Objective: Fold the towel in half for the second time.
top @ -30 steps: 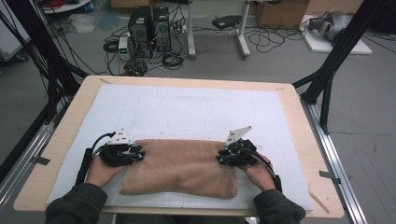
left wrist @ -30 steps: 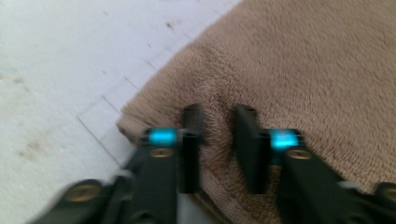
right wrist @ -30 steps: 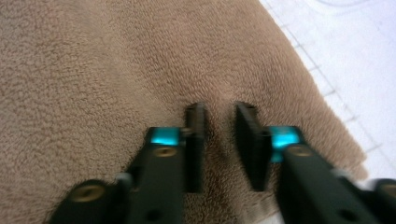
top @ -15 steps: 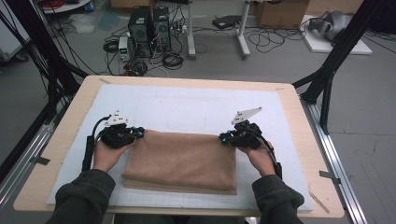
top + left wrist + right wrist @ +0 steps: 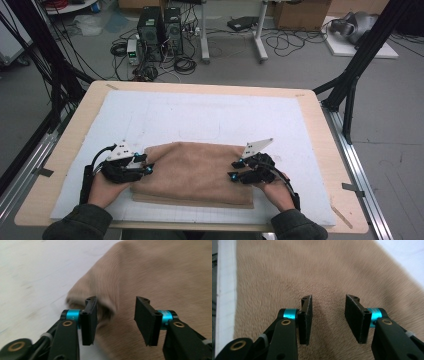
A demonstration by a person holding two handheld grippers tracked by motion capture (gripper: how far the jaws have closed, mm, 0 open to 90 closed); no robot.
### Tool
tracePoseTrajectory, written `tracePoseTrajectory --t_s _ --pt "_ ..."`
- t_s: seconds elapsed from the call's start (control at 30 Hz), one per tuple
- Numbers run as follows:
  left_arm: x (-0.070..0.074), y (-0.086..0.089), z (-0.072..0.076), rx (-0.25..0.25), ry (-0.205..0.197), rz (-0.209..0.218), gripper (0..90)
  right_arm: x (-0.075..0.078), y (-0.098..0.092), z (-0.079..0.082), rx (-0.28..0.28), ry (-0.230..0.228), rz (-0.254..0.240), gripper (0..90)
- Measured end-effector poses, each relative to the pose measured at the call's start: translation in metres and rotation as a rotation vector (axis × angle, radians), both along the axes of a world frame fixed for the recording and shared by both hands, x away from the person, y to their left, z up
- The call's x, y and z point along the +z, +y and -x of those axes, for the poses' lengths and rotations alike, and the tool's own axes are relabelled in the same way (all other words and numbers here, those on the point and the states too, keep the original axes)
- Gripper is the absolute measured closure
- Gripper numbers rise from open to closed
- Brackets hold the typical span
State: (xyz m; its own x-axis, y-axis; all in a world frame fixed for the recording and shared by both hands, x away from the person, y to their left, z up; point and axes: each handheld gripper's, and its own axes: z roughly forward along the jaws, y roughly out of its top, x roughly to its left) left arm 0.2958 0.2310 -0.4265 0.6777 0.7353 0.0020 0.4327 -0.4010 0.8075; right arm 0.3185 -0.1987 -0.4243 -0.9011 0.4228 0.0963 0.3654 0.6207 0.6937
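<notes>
Folded tan towel (image 5: 195,172) lying flat on the white mat (image 5: 210,120), toward the 6 o'clock edge of the bench (image 5: 310,107), long axis running 9 o'clock to 3 o'clock, an under-layer peeking out along the near edge. Left hand-held gripper (image 5: 145,169) at the towel's 9 o'clock end, jaws parted and released, straddling a rumpled corner of cloth without pinching it. Right hand-held gripper (image 5: 234,170) at the 3 o'clock end, likewise spread wide over flat pile, grasping nothing. Mirrored placement at both short ends probably for smoothing or taking up the next fold evenly.
</notes>
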Motion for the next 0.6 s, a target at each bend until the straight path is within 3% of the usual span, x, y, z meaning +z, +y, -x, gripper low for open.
tracePoseTrajectory --t_s 0.07,0.1,0.2,0.27,0.33,0.47,0.5,0.53,0.6 --pt "-0.003 0.008 -0.005 0.054 -0.001 -0.006 54.3 -0.006 -0.001 0.001 0.0 -0.003 0.011 58.0" --pt "-0.003 0.01 -0.006 0.06 0.005 0.023 54.1 -0.007 -0.002 0.001 -0.004 0.001 -0.002 58.1" --pt "0.004 0.011 -0.002 0.015 -0.017 0.103 58.1 -0.001 -0.003 0.002 -0.011 -0.005 -0.011 57.6" --pt "0.007 0.009 0.003 -0.021 -0.017 0.124 59.8 0.004 -0.002 0.006 0.001 -0.02 -0.023 57.2" --pt "0.006 0.005 0.006 -0.057 0.005 0.109 61.0 0.008 -0.001 0.012 0.028 -0.019 -0.04 56.8" --pt "-0.003 0.003 0.011 -0.094 0.055 0.038 61.0 0.0 -0.001 0.016 0.031 -0.03 0.044 56.6" --pt "-0.006 0.003 0.012 -0.096 0.067 0.009 59.9 -0.004 -0.004 0.016 0.019 -0.023 0.049 56.7" --pt "-0.009 0.002 0.014 -0.1 0.066 -0.015 58.6 -0.006 -0.009 0.015 0.015 -0.018 0.022 56.9" --pt "-0.013 0.004 0.017 -0.092 0.057 0.01 57.9 -0.007 -0.014 0.014 -0.002 -0.006 0.004 56.8"
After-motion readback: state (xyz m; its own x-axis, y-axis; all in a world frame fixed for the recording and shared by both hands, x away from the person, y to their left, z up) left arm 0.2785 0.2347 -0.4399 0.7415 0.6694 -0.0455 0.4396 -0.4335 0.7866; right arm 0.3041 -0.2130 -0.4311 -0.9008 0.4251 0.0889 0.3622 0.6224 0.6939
